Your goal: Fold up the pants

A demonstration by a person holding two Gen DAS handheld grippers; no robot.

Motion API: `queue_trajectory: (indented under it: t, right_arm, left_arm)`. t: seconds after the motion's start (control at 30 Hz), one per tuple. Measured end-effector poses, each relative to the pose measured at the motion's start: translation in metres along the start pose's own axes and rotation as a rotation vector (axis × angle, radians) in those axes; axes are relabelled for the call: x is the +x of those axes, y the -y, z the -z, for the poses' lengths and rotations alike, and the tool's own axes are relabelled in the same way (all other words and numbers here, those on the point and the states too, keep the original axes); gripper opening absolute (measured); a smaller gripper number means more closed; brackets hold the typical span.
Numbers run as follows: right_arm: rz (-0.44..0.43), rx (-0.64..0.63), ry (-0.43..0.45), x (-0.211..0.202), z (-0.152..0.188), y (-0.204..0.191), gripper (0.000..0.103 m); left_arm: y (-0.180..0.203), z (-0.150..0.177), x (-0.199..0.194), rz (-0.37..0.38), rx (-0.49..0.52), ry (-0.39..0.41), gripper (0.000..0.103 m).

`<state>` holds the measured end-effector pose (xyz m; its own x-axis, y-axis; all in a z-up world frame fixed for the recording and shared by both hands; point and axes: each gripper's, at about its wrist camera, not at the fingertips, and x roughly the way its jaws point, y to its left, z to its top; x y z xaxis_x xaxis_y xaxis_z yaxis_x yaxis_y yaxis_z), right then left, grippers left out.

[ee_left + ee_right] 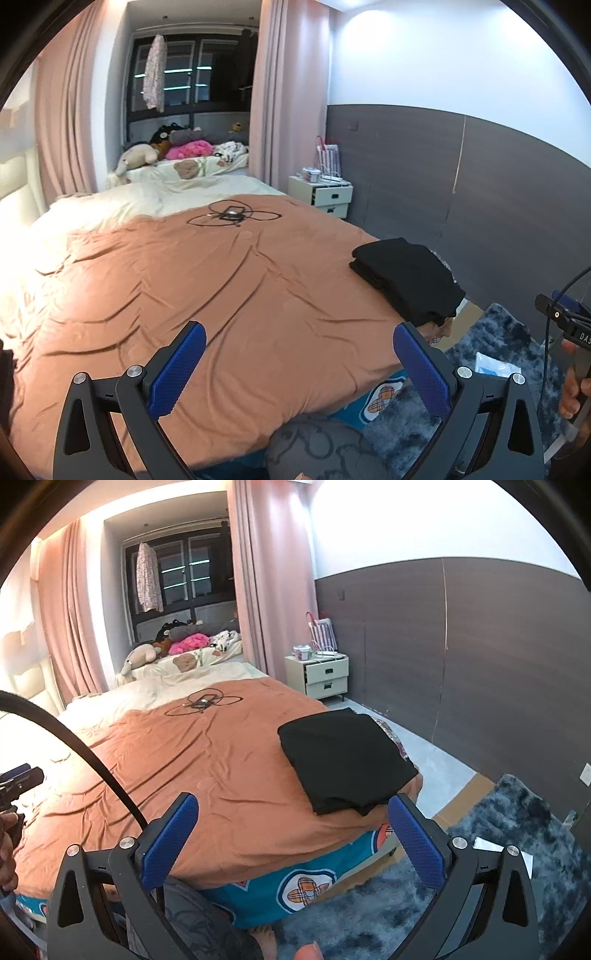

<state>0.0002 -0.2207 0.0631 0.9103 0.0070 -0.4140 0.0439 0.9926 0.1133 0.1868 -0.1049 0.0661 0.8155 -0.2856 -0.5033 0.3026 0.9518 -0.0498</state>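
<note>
Black pants point(343, 757) folded, bed point(207, 775) corner.

One bed point(207, 775) under one orange cover point(221, 295). One folded stack of black pants point(343, 760) lies on it, seemingly a single pair, though the layers are hard to separate. One looped black cable point(232, 216) lies further up. Two hand-held grippers: the left hand-held gripper point(299, 363) and the right hand-held gripper point(293, 838), each with two blue fingers spread apart. One nightstand point(325, 675) with two drawers. One dark shaggy rug point(517, 849).
</note>
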Motion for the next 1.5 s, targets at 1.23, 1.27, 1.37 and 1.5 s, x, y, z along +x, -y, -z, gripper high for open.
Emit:
queue_trajectory:
  t: [1.23, 1.27, 1.37, 1.5]
  right_arm:
    - [-0.084, -0.102, -0.015, -0.038, 0.089, -0.062, 0.103]
    - [-0.084, -0.104, -0.014, -0.040, 0.088, -0.063, 0.103]
    - [-0.097, -0.114, -0.012, -0.044, 0.087, -0.064, 0.103]
    - [-0.107, -0.115, -0.011, -0.048, 0.086, -0.066, 0.103]
  left_arm:
    - [-0.007, 0.122, -0.095, -0.108, -0.067, 0.042, 0.103]
    - [-0.007, 0.123, -0.095, -0.106, -0.067, 0.043, 0.103]
    - [-0.006, 0.126, -0.096, -0.112, -0.057, 0.049, 0.102]
    - [-0.008, 0.129, -0.095, -0.112, -0.072, 0.045, 0.103]
